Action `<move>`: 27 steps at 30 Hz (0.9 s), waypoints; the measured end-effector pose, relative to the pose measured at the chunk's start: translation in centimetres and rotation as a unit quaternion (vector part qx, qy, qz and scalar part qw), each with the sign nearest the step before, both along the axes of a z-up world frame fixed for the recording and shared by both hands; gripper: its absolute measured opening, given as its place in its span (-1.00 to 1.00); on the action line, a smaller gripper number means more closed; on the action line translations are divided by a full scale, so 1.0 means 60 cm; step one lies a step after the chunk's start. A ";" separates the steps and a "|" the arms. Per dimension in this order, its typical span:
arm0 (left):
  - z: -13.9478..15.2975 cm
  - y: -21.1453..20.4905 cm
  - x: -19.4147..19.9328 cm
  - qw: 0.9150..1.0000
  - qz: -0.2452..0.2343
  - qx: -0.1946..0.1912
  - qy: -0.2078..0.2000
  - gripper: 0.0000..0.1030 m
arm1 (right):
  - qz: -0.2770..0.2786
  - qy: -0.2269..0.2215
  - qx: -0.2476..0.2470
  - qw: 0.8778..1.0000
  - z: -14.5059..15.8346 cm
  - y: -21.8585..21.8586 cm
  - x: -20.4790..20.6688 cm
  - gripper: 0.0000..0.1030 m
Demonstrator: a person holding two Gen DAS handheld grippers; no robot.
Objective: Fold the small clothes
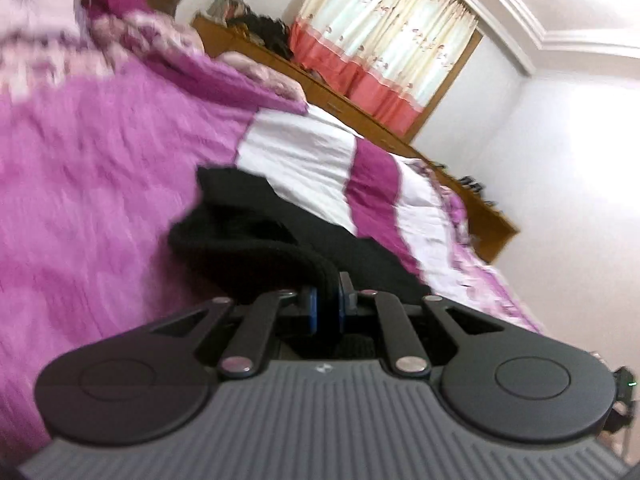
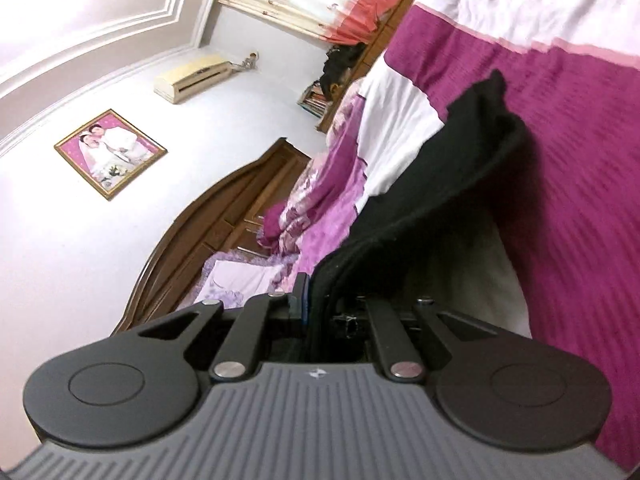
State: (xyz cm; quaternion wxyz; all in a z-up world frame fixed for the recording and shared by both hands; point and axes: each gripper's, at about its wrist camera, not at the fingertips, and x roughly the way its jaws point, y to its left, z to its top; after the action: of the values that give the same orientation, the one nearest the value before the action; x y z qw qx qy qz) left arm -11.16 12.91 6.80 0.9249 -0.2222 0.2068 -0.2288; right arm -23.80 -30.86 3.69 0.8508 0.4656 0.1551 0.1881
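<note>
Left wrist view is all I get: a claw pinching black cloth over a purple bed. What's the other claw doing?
Observer: The right claw is shut on the same black cloth, pinching an edge.
Operator: Is the cloth lying flat there?
Observer: No, it rises from the claw in a raised fold above the bedspread.
Operator: Anything on the walls I can't see?
Observer: A framed photo and an air conditioner hang on the wall beside the headboard.
</note>
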 end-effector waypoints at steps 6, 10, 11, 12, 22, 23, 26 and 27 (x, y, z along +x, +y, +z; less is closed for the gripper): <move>0.047 -0.033 0.055 0.999 0.023 0.027 -0.016 -0.78 | -0.006 -0.005 -0.022 1.000 0.025 -0.019 0.039 -0.85; 0.050 -0.047 0.107 0.999 0.029 0.013 -0.010 -0.78 | -0.019 -0.024 -0.045 0.999 0.048 -0.036 0.086 -0.85; 0.051 -0.051 0.117 1.000 0.026 0.011 -0.010 -0.78 | -0.022 -0.023 -0.046 0.998 0.049 -0.044 0.101 -0.85; 0.052 -0.057 0.129 1.000 0.025 0.012 -0.012 -0.78 | -0.024 -0.022 -0.048 0.998 0.050 -0.052 0.115 -0.85; 0.049 -0.079 0.225 0.999 0.033 0.005 -0.020 -0.78 | -0.054 -0.016 -0.057 0.997 0.049 -0.107 0.238 -0.89; 0.049 -0.081 0.235 0.999 0.034 0.006 -0.018 -0.78 | -0.054 -0.018 -0.061 0.997 0.050 -0.106 0.247 -0.90; 0.055 -0.085 0.265 0.999 0.042 0.002 -0.018 -0.78 | -0.057 -0.019 -0.078 0.995 0.054 -0.104 0.277 -0.90; 0.056 -0.087 0.272 0.999 0.043 0.002 -0.020 -0.78 | -0.054 -0.020 -0.078 0.995 0.055 -0.105 0.284 -0.90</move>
State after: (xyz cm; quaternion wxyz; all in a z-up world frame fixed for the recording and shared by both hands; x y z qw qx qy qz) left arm 5.15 7.71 10.19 0.9383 -0.2243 0.1789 -0.1932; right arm -6.78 -37.17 7.00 0.8961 0.4020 0.1272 0.1388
